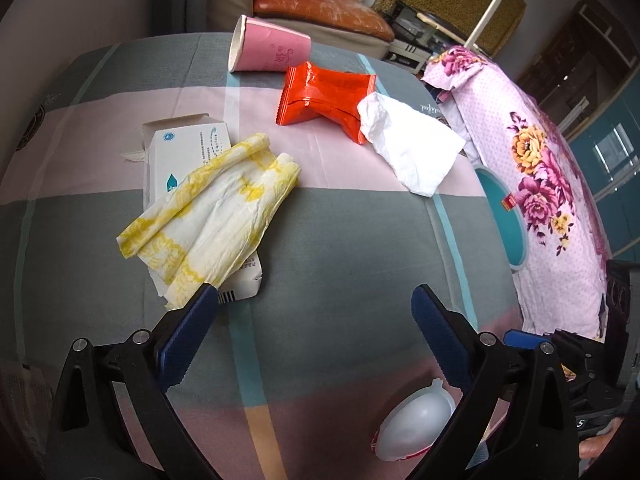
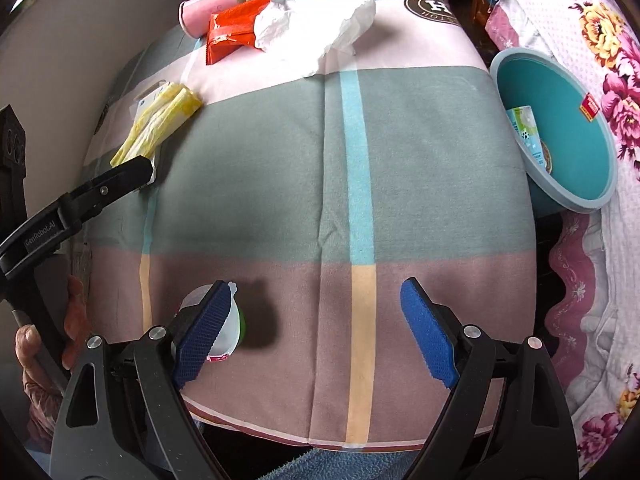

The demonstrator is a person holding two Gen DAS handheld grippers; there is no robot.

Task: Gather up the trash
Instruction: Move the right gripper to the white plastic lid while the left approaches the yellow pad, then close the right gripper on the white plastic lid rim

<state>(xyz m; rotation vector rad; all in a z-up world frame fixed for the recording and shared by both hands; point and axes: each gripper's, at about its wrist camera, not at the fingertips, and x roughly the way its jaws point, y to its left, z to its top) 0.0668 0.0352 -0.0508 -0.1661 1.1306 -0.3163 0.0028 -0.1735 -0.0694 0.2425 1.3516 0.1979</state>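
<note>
Blue-padded and spread wide, both our grippers hung empty over the checked cloth: the left gripper near the yellow-printed wrapper that lay across a white carton toward the table's left edge, the right gripper over bare cloth at the near edge, its left pad just beside a small white plastic cup. Further back lay a red packet, a crumpled white tissue and a tipped pink paper cup. The teal bin off the right edge already held one carton, so we judged collection was midway. Next called for closing on the nearest piece and carrying it right.
</note>
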